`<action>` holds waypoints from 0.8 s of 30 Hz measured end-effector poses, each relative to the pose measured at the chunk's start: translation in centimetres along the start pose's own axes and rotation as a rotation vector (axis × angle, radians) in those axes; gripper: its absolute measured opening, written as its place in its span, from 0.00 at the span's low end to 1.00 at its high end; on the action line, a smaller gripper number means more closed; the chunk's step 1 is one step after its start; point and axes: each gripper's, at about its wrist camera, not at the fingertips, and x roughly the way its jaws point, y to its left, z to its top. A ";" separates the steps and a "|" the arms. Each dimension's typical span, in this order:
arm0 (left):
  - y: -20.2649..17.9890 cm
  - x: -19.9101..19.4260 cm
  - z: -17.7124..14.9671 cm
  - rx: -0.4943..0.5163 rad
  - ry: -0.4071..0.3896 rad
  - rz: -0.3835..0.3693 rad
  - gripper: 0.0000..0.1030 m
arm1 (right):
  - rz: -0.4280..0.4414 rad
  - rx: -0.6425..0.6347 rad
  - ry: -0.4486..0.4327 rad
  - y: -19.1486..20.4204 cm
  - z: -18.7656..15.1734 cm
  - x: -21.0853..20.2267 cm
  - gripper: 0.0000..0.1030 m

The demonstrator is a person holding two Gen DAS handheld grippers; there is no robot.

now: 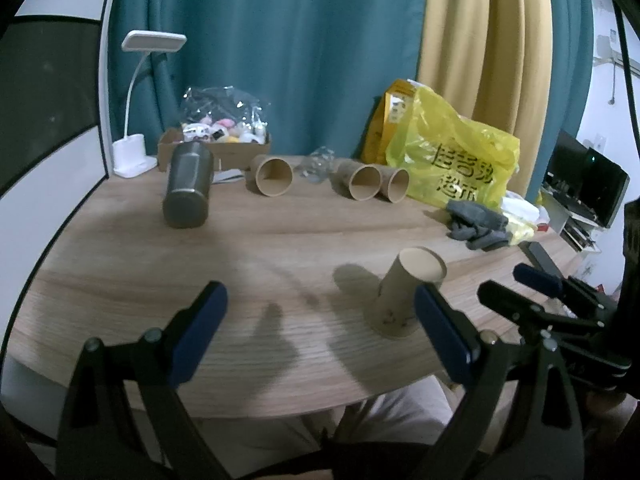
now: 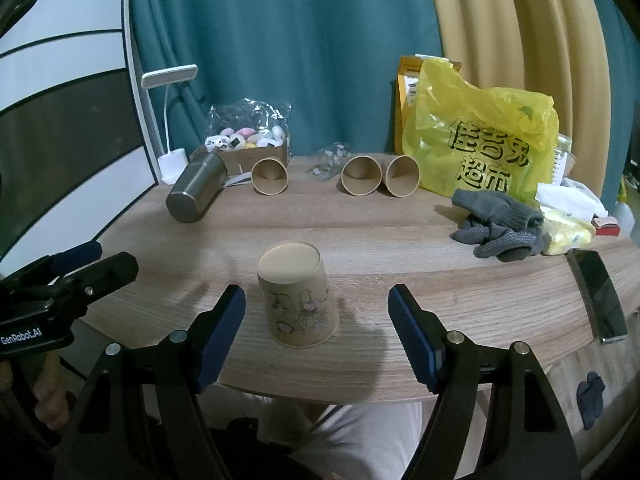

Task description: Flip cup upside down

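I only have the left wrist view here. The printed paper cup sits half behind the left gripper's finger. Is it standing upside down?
Observer: Yes. In the right wrist view the printed paper cup stands rim-down on the table, flat base up.
Operator: Is the right gripper holding it?
Observer: No. The right gripper is open, its fingers either side of the cup, not touching.
Operator: Anything right of the gloves?
Observer: A dark phone lies by the table edge.
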 end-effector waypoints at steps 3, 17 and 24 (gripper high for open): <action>0.1 0.0 0.0 -0.001 0.000 0.000 0.93 | 0.001 0.001 0.000 0.0 0.0 0.0 0.75; 0.1 0.0 -0.2 -0.001 0.002 0.003 0.93 | 0.002 0.003 0.003 0.0 -0.1 0.0 0.75; 0.3 -0.2 -0.1 0.006 -0.005 -0.006 0.93 | 0.003 0.006 0.001 -0.1 -0.3 0.0 0.75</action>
